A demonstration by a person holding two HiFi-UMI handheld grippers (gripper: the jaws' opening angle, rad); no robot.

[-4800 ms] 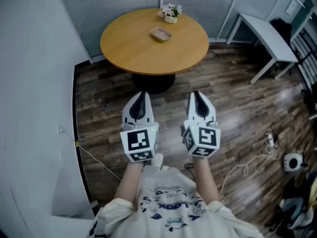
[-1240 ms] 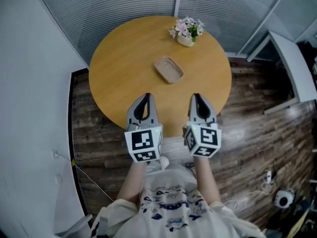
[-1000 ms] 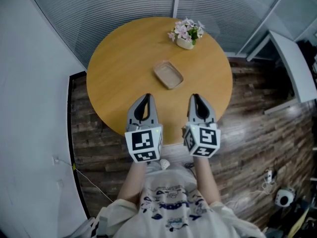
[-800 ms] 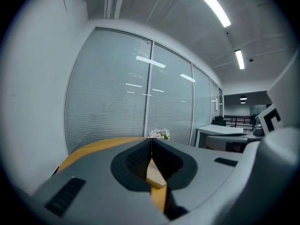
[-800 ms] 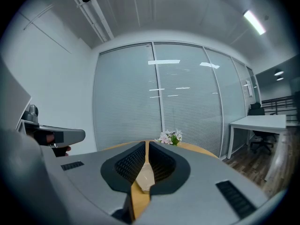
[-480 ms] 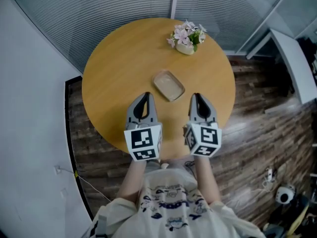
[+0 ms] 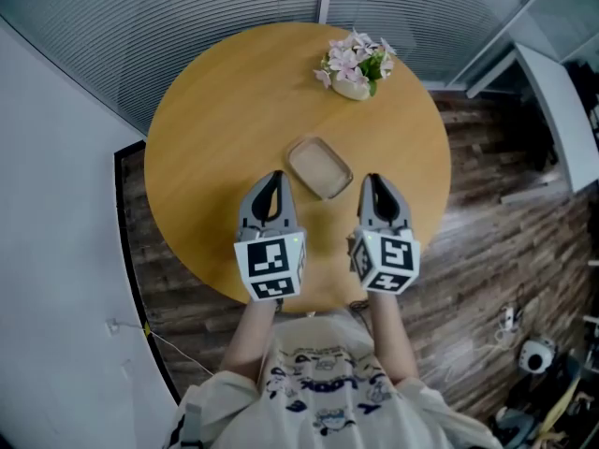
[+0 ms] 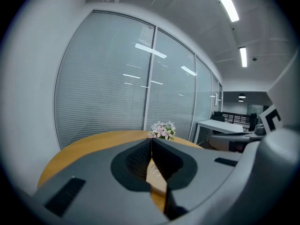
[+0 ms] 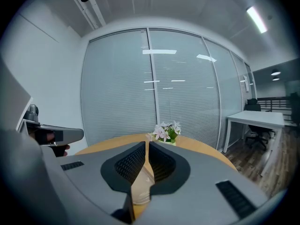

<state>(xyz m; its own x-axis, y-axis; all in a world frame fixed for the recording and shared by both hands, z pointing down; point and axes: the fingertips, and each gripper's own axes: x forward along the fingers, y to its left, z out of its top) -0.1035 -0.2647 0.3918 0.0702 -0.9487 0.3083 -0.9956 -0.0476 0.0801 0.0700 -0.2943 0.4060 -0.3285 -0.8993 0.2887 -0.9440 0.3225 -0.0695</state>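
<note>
Nearest: my shirt (image 7: 318, 386), forearms out in front, both over the near edge of the table (image 7: 206, 129).

Left gripper (image 7: 272, 180): clenched. Its own view shows the jaw tips pressed together with nothing between them. A sliver of table top shows through the hollow below the tips.

Right gripper (image 7: 372, 181): clenched too. Its view shows only a hairline slit between the jaws, and nothing is held there. Table wood shows below the tips.

The two grippers are level with each other, side by side, apart, both pointing away from me across the table. The marker cubes (image 7: 270, 267) face up toward my head.

Dish (image 7: 320, 167): shallow, tan, rounded rectangle, lying flat on the table. It sits between the two grippers and just ahead of their tips, turned at a slant. Neither gripper touches it. I cannot make out anything in it.

Beyond the dish: flowers (image 7: 355, 62), pink and white, in a small pale pot, upright near the far edge of the table, well apart from the dish. Both gripper views show them just above the jaw tips.

Farther: blinds (image 7: 225, 7) behind glass curve around the far side of the table. White wall (image 7: 56, 232) on my left. Dark plank floor (image 7: 496, 251) on my right, with a white desk (image 7: 562, 110) standing on it.
</note>
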